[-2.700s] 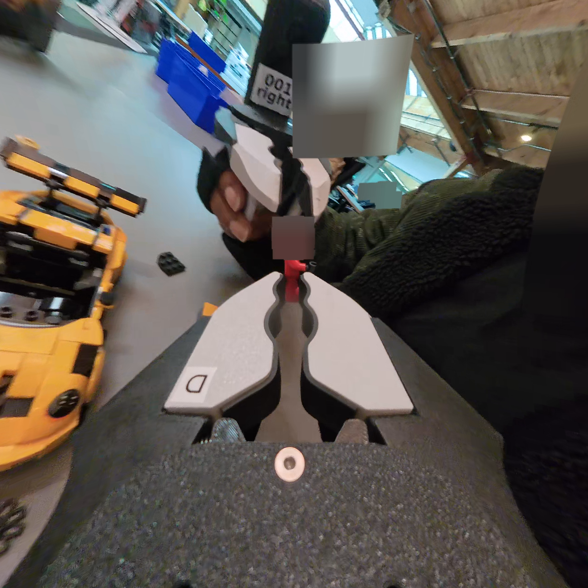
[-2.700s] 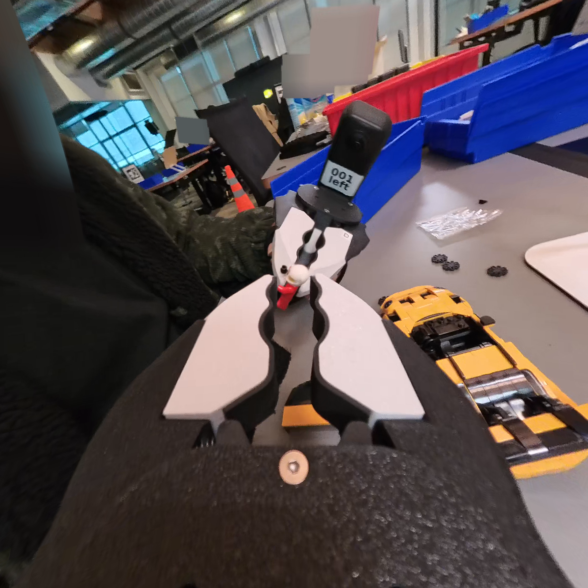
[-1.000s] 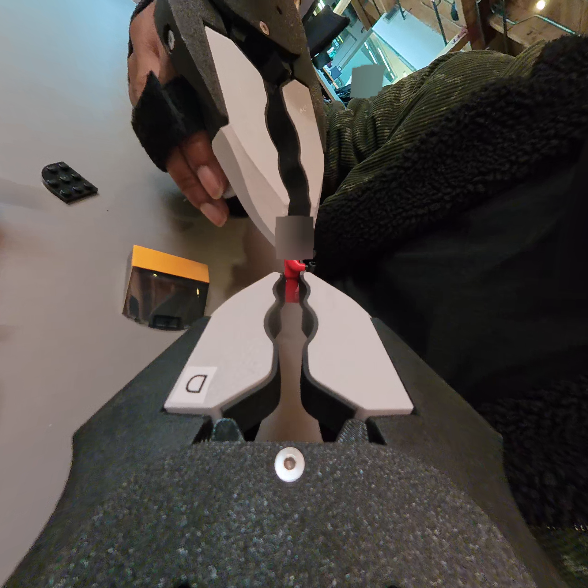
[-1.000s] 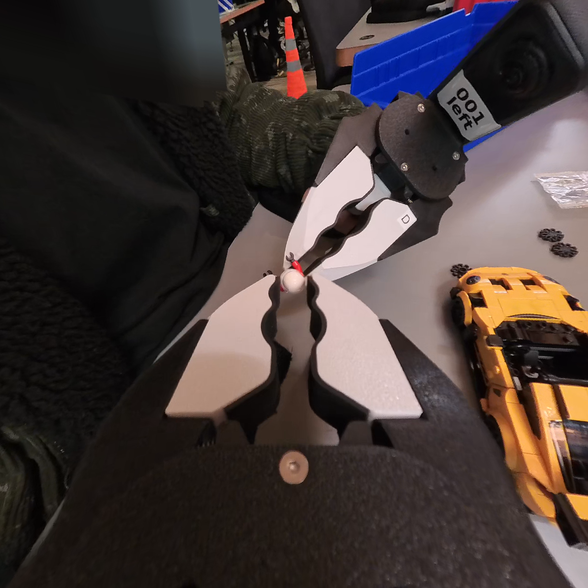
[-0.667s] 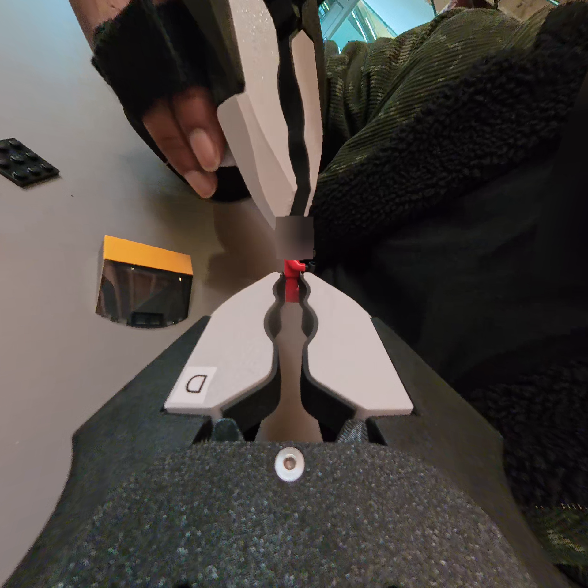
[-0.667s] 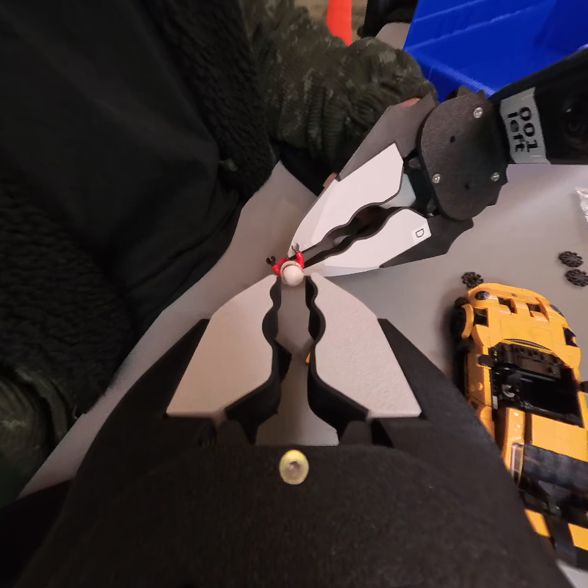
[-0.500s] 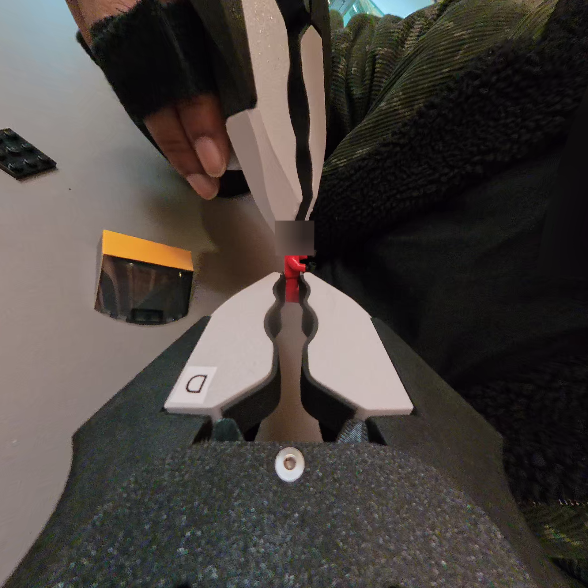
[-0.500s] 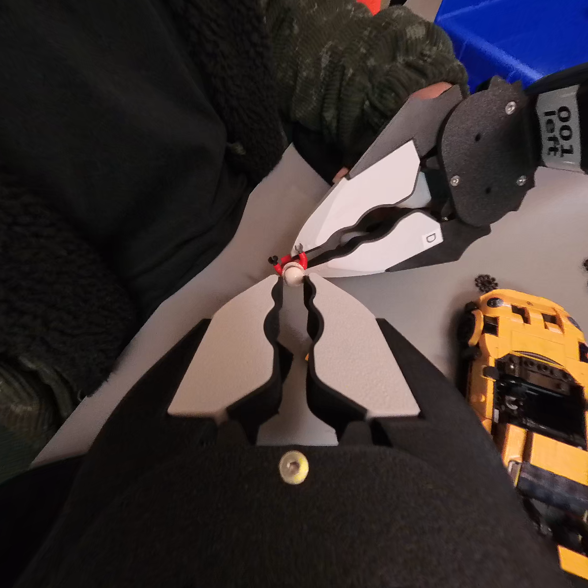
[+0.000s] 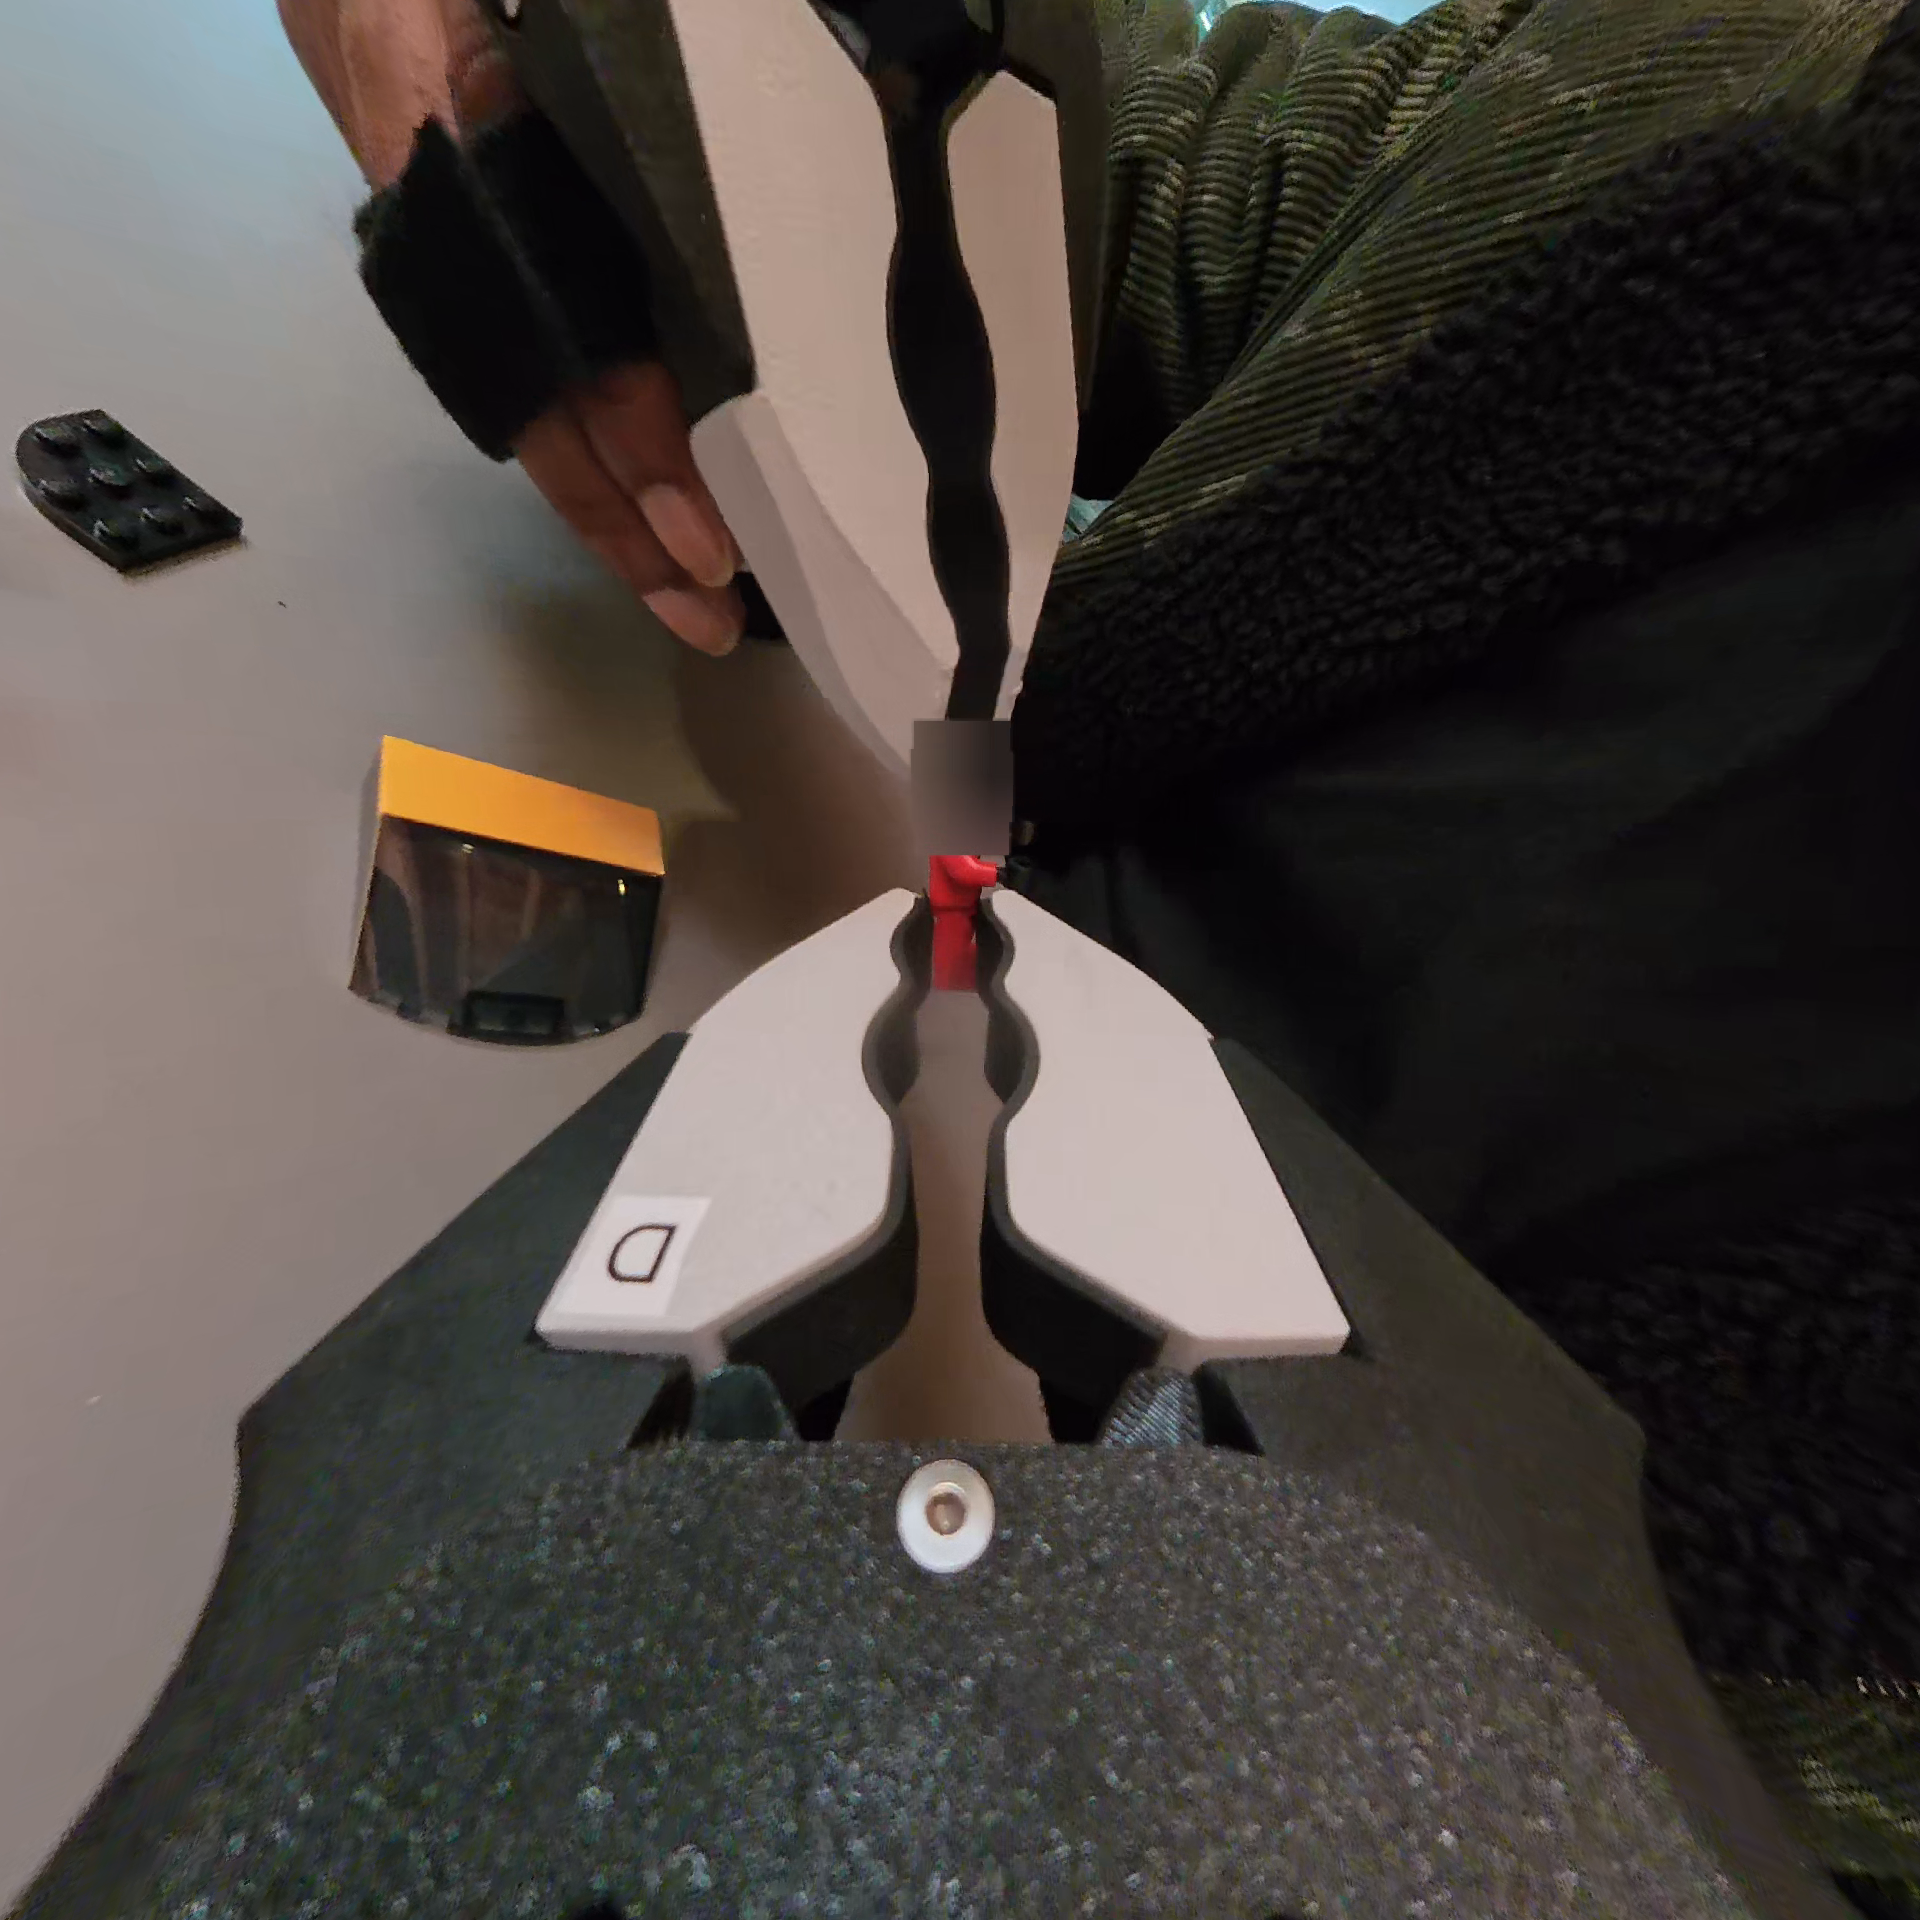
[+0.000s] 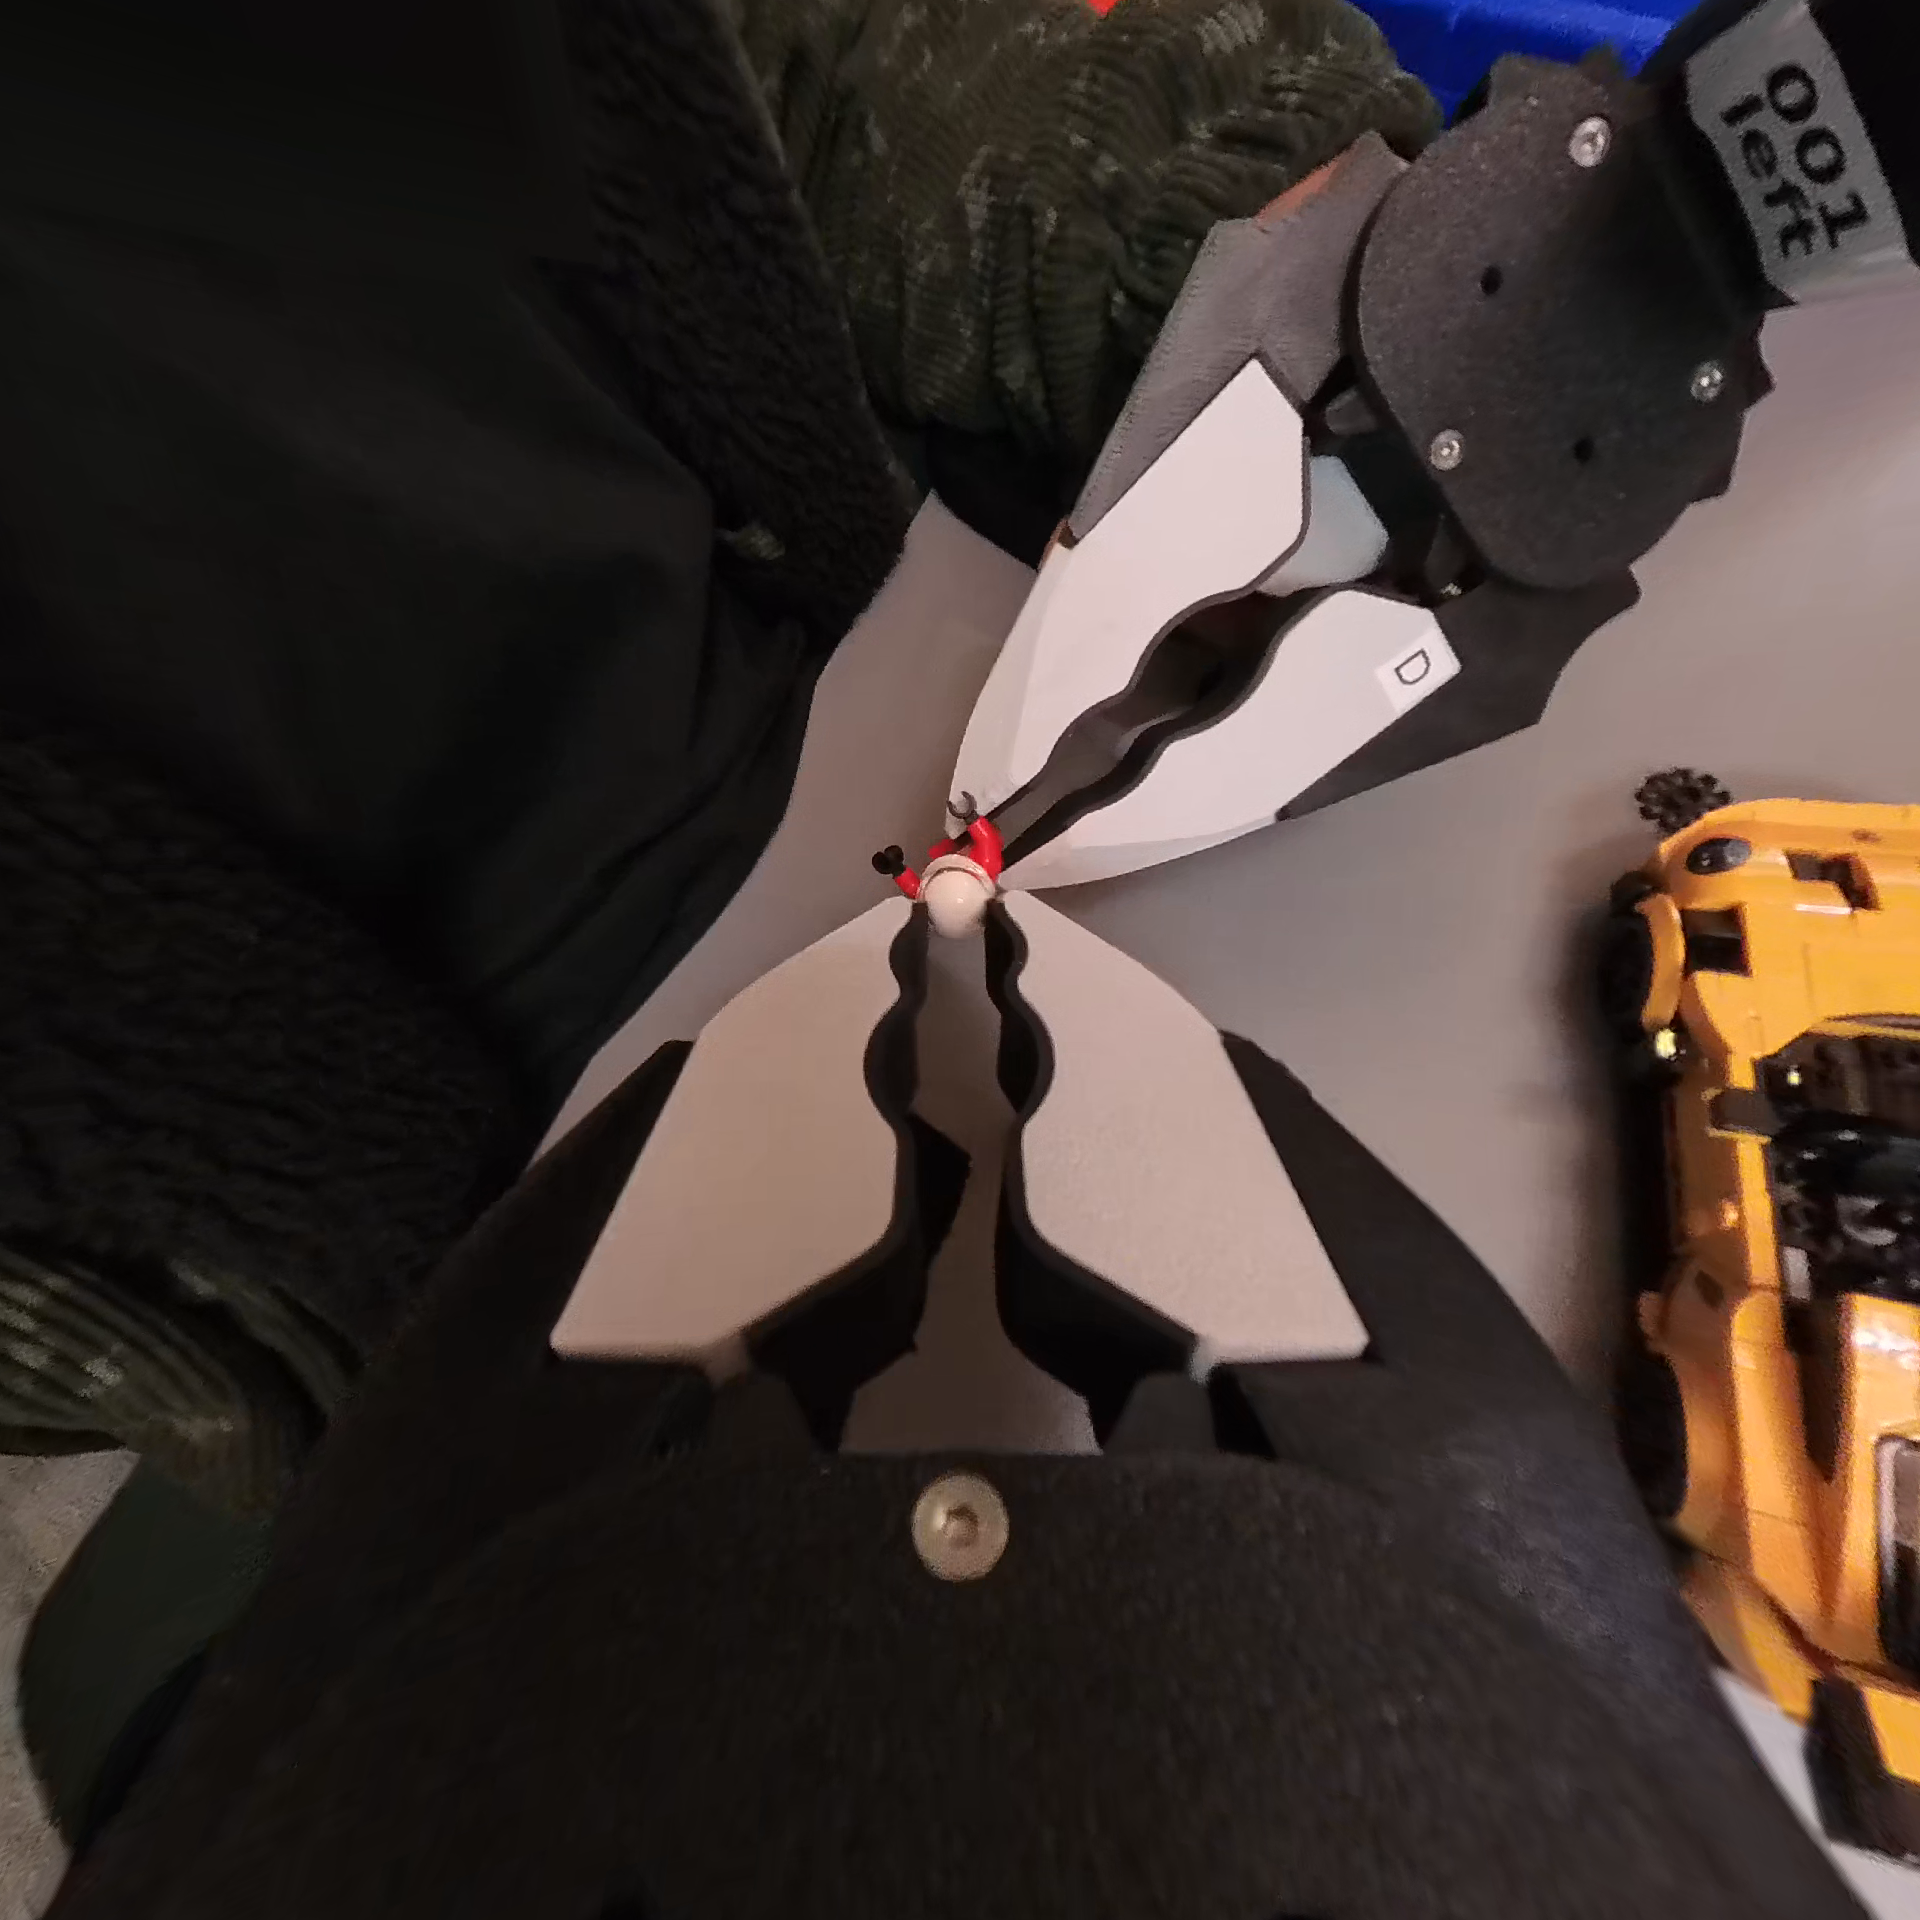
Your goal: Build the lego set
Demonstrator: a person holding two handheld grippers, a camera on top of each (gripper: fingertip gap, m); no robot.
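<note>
1. Now the two grippers meet tip to tip on one small red figure [image 9: 954, 920], low over the grey table [image 9: 156, 935]. A second ago the right gripper had its tips just round the white head; since then both tools have tilted further over the table edge, close to the person's dark fleece sleeve [image 9: 1507, 623].
2. To the left of the figure lie a black studded plate [image 9: 120, 488] and an orange-topped windscreen piece [image 9: 509, 894], both loose and well apart from it.
3. The left gripper [image 9: 951, 914] is pressed together on the figure's red body, its fingers nearly closed.
4. The right gripper [image 10: 954, 914] pinches the white helmet [image 10: 954, 902] on the figure's head; the red arms stick out just beyond its tips.
5. I judge the helmet is being pushed down or seated, so the driver is nearly ready for the car.
6. To the right of the figure, in the right wrist view, the yellow car [image 10: 1787, 1195] sits with its cockpit open, near but not touching.
7. A hand [image 9: 623, 499] in a fingerless glove grips the right tool from above, angled steeply downwards.
</note>
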